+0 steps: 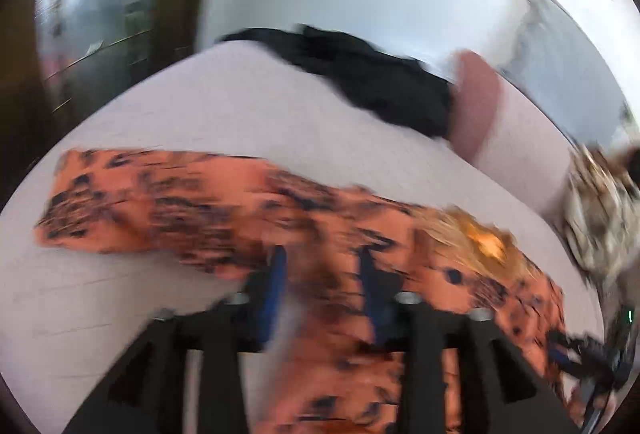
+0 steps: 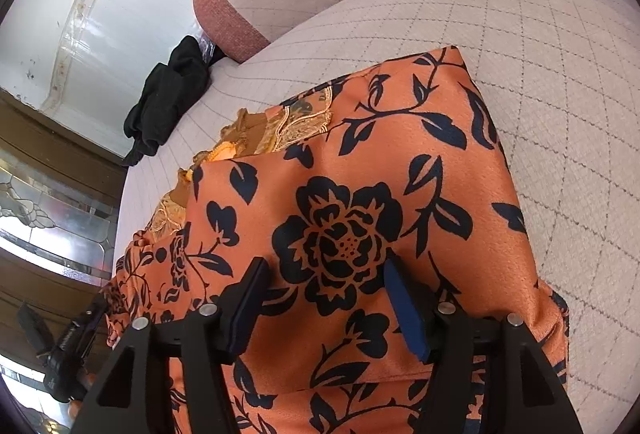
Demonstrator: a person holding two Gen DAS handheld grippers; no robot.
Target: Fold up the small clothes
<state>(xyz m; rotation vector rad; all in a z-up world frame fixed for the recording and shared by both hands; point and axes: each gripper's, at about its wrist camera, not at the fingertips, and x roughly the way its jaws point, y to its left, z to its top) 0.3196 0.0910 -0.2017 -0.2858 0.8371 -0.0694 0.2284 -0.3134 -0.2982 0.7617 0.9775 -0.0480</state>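
Quilted pale bed surface (image 2: 500, 46), seen from both wrists; its left edge curves down toward white floor tiles. Orange floral garment (image 2: 360, 194) lies folded across the middle, one corner near the bolster (image 2: 228, 18), a long strip (image 1: 140, 206) trailing out over bare quilt in the blurred left view. My right gripper (image 2: 324, 298) hangs over the large flower print, jaws released, nothing pinched. My left gripper (image 1: 320, 286) is likewise parted above the cloth. Black garment (image 2: 168, 98) sits at the bed's edge, well apart. Bare quilt remains beyond the fold.
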